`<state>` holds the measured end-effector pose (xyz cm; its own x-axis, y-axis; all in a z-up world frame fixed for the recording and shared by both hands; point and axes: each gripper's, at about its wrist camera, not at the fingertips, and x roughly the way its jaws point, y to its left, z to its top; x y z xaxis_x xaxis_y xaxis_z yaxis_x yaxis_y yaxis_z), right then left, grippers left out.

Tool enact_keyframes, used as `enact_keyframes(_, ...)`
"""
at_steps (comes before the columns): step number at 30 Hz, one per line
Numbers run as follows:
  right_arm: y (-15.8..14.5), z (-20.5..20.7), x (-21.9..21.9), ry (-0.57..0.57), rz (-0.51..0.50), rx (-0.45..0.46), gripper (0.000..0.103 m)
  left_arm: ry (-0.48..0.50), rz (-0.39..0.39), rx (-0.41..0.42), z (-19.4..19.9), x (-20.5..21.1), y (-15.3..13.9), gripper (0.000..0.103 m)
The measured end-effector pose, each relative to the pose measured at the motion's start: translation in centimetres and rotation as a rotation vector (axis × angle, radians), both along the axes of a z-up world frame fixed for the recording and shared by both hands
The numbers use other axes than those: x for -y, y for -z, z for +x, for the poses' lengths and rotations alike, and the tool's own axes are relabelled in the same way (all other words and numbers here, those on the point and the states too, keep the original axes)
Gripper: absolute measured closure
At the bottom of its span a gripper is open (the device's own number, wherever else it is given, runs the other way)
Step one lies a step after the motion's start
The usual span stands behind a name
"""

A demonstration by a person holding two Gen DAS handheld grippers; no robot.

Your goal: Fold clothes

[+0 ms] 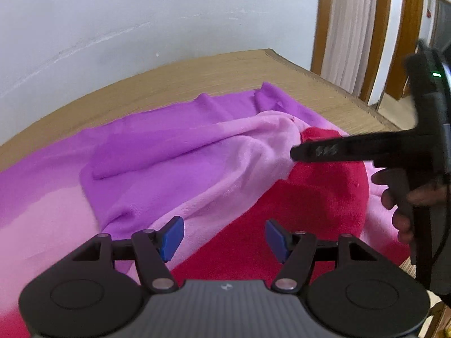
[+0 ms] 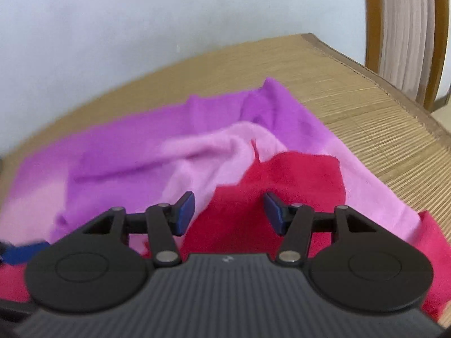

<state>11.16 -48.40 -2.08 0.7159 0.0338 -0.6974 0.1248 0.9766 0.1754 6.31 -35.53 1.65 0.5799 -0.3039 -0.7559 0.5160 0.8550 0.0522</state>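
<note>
A fleece cloth (image 1: 174, 152) banded in purple, pale pink and red lies rumpled on a woven mat, with one part lapped over itself into a raised pink fold (image 1: 262, 138). My left gripper (image 1: 224, 239) hovers open over the seam between pink and red, nothing between its blue pads. My right gripper (image 2: 229, 214) is also open, above the red band (image 2: 282, 180) of the cloth (image 2: 135, 146), with nothing between its pads. In the left wrist view the right gripper (image 1: 296, 153) comes in from the right, its black tip at the pink fold, held by a hand (image 1: 400, 211).
The woven mat (image 2: 366, 118) shows bare beyond the cloth at the back and right, ending at a brown edge. A pale wall (image 1: 141, 28) stands behind. A wooden frame with a light curtain (image 1: 349, 33) rises at the far right.
</note>
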Motion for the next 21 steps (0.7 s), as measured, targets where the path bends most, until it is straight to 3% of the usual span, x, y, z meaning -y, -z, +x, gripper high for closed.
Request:
enact_keyframes(1, 0.2, -0.1, 0.2, 0.004, -0.013, -0.01, 0.047, 0.0, 0.0, -0.003, -0.1, 0.1, 0.0, 0.037)
enact_keyframes(3, 0.4, -0.7, 1.1, 0.02, -0.012, -0.014, 0.072, 0.002, -0.005, -0.01, -0.2, 0.3, -0.1, 0.037)
enact_keyframes(4, 0.4, -1.1, 1.8, 0.032, 0.007, -0.015, 0.093, 0.004, -0.01, -0.013, -0.2, 0.4, -0.1, 0.037)
enact_keyframes(9, -0.1, -5.1, 5.1, 0.068, 0.056, 0.015, 0.097, 0.047, -0.062, -0.041, 0.4, 1.3, -0.6, 0.037)
enact_keyframes(12, -0.1, -7.6, 6.5, 0.019, 0.146, 0.047, 0.097, 0.081, -0.174, -0.127, 1.4, 2.1, -0.9, 0.037)
enact_keyframes(15, 0.3, -9.8, 6.3, -0.073, 0.164, 0.065, 0.097, 0.126, -0.292, -0.226, 2.5, 3.4, -0.8, 0.036)
enact_keyframes(21, 1.5, -12.0, 5.9, -0.094, 0.235, 0.051, 0.098, 0.134, -0.33, -0.399, 4.9, 7.6, 2.4, 0.037)
